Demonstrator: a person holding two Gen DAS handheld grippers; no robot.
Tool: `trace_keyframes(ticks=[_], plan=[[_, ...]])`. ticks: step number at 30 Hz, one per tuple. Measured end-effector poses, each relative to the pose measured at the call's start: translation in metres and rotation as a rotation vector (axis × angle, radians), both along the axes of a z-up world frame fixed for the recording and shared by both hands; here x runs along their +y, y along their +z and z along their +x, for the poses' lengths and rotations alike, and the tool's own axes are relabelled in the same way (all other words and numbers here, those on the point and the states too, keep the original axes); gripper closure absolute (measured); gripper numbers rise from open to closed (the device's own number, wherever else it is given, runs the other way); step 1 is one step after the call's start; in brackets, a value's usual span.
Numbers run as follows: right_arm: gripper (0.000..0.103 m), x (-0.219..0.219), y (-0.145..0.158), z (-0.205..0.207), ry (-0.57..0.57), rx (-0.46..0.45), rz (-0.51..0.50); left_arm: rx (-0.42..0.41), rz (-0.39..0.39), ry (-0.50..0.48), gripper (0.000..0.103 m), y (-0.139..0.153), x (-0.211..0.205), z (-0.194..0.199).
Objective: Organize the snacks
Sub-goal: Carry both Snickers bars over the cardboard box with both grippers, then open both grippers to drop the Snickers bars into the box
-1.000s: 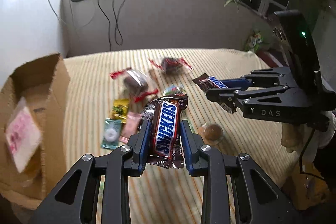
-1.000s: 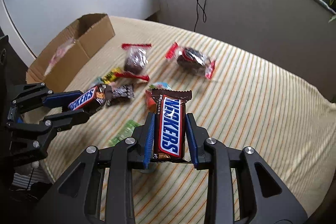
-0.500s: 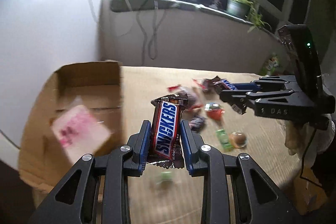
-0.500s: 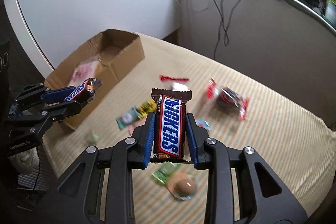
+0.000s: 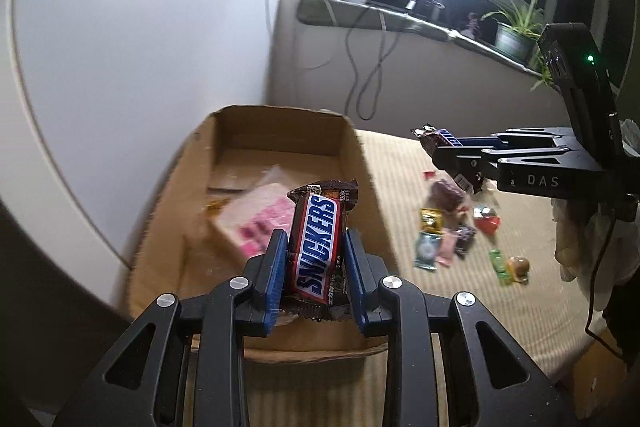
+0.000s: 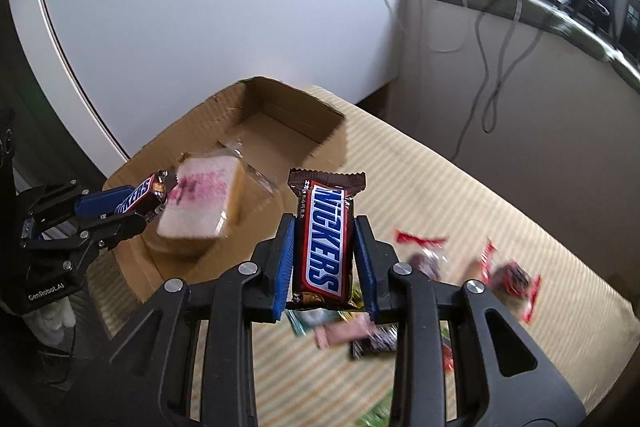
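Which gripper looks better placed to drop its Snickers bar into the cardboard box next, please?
Left gripper: its Snickers bar already hangs over the cardboard box; the right gripper is beside it, above the striped cloth.

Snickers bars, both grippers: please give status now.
Left gripper shut on Snickers bar, above cardboard box. Right gripper shut on second Snickers bar, near box. Path clear.

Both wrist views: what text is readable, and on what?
"SNICKERS": brown-wrapped bar in the left hand-held gripper.
"NICKERS" (S hidden): brown-wrapped bar in the right hand-held gripper.
"DAS": right gripper's black body.
"GenRobot.AI": left gripper's black body.
Pink packet print in the cardboard box: blurred.
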State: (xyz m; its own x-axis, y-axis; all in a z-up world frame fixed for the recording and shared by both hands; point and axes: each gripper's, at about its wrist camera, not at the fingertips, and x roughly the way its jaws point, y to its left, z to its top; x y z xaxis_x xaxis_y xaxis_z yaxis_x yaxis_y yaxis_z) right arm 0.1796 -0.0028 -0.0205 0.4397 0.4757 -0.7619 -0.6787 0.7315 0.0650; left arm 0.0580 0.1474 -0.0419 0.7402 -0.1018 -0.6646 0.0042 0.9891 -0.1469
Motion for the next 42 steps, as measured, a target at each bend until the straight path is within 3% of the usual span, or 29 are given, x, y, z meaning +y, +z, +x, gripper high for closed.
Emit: trace_keyframes(ticks=[17, 30, 31, 32, 33, 34, 35, 42], plan=[[0.073, 0.081, -0.017, 0.016, 0.084, 0.009, -0.050, 0.013, 0.009, 0.088, 0.076, -0.011, 0.032, 0.000], [0.073, 0.095, -0.026, 0.023, 0.117, 0.021, -0.060, 0.016, 0.029, 0.106, 0.075, -0.013, 0.033, 0.004], [0.071, 0.095, -0.025, 0.023, 0.115, 0.017, -0.060, 0.016, 0.030, 0.110, 0.074, -0.013, 0.034, 0.004], [0.062, 0.096, -0.025, 0.024, 0.114, 0.017, -0.061, 0.017, 0.030, 0.110, 0.069, -0.012, 0.034, 0.004], [0.045, 0.095, -0.025, 0.024, 0.111, 0.016, -0.056, 0.016, 0.032, 0.114, 0.065, -0.012, 0.034, 0.005], [0.037, 0.095, -0.024, 0.024, 0.111, 0.014, -0.052, 0.011, 0.035, 0.125, 0.055, -0.011, 0.035, 0.004], [0.030, 0.094, -0.022, 0.023, 0.106, 0.003, -0.047, 0.006, 0.034, 0.128, 0.053, -0.010, 0.035, 0.003], [0.030, 0.085, -0.016, 0.019, 0.095, -0.022, -0.051, -0.006, 0.037, 0.116, 0.053, -0.006, 0.032, 0.000]])
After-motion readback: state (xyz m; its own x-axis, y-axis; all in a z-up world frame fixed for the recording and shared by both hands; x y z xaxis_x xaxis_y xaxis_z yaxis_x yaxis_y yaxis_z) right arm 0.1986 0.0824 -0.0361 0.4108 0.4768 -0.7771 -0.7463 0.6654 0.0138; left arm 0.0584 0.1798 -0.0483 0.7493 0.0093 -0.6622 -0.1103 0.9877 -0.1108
